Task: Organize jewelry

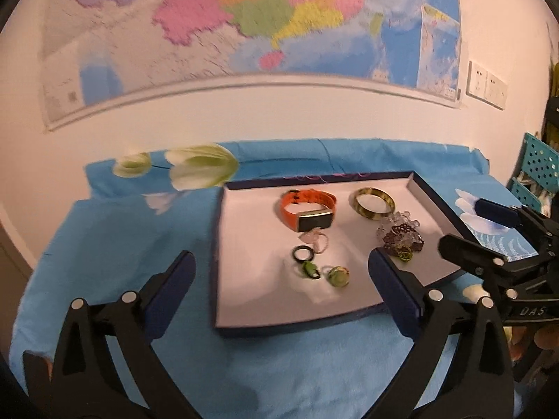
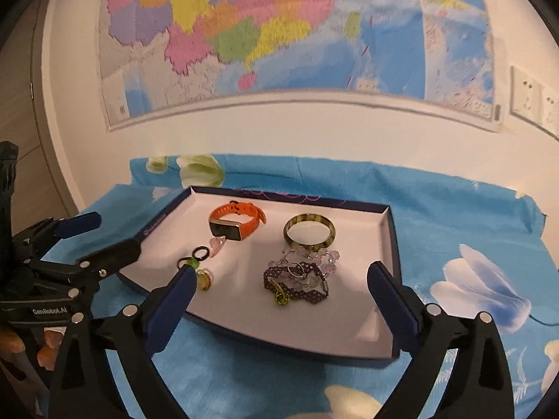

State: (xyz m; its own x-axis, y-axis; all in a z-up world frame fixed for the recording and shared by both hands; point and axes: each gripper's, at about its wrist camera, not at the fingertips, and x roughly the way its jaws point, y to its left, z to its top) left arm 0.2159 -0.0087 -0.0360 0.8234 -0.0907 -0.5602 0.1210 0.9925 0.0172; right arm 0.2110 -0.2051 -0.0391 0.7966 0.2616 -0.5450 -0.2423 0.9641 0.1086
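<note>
Both grippers hover over the near edge of the tray [image 2: 391,244] with jaws wide apart and nothing between them. Ahead of the right gripper [image 2: 279,284], almost centred between its jaws, lies a tangle of purple and clear bead bracelets [image 2: 300,276]; the bangle [image 2: 309,234] sits just beyond it and the orange watch [image 2: 236,221] further ahead toward its left jaw. Ahead of the left gripper [image 1: 281,269], between its jaws, lie the black ring [image 1: 301,254], a green charm [image 1: 309,269] and a green-stone ring [image 1: 338,276], loosely scattered. Everything is already in the tray on the blue cloth [image 1: 104,244], so gathering looks done; untangling the bracelets and spacing the small pieces appears left.
</note>
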